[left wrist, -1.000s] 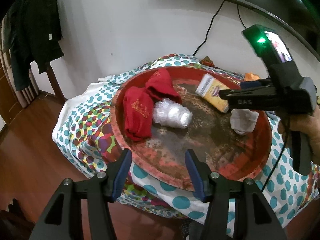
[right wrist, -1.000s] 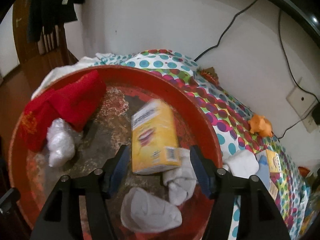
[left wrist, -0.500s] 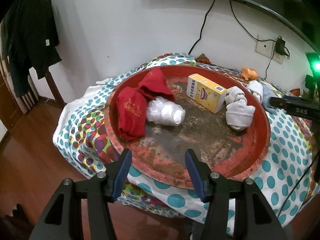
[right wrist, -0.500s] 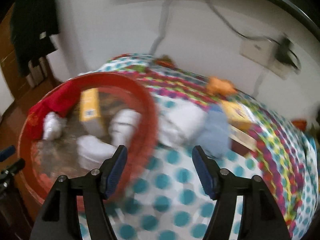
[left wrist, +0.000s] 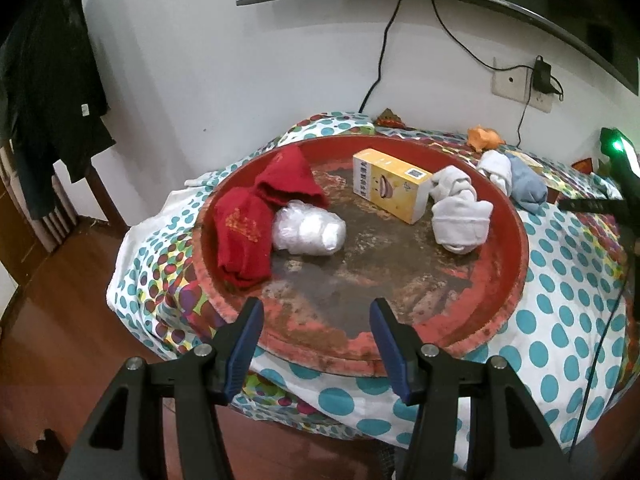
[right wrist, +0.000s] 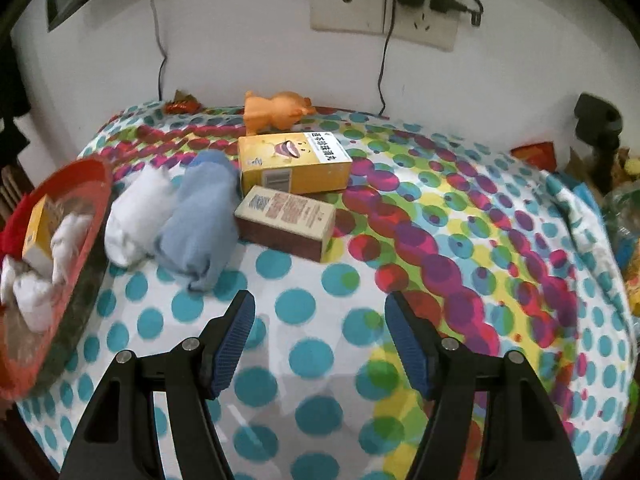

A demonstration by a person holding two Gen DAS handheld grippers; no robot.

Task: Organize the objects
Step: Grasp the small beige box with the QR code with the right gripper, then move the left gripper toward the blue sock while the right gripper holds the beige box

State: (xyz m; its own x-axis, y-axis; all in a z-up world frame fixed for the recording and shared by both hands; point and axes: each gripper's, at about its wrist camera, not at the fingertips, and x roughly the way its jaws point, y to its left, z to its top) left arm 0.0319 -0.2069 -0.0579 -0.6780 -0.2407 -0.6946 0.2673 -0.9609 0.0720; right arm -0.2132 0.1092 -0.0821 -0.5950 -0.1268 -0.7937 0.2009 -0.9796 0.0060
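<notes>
Your left gripper (left wrist: 316, 334) hangs with its fingers spread wide and nothing between them, poised over the near rim of the round red tray (left wrist: 516, 220). On that tray, the red cloth (left wrist: 256, 216) lies at about 9 o'clock, with the clear plastic bundle (left wrist: 310, 232) touching its right side. A yellow box (left wrist: 392, 186) sits toward 12 o'clock, and a knotted white sock (left wrist: 460, 216) rests just beside it at about 2 o'clock. Your right gripper (right wrist: 320, 340) is likewise wide open and holds nothing; it hovers above the polka-dot cloth (right wrist: 320, 360) that covers the table, well apart from the tray, which shows only at the 9 o'clock edge of the right wrist view. Ahead of your right fingers, toward 11 o'clock, a rolled white sock (right wrist: 136, 216) and a rolled blue sock (right wrist: 200, 224) lie side by side and touching, just outside the tray's rim. Right of the blue sock, at about 12 o'clock, a brown box (right wrist: 286, 222) lies flat, with a second yellow box (right wrist: 294, 162) just behind it. An orange toy (right wrist: 276, 114) stands behind that box, near the wall. A wall socket (right wrist: 384, 12) with a plugged-in charger sits above, its cable running down behind the table.
</notes>
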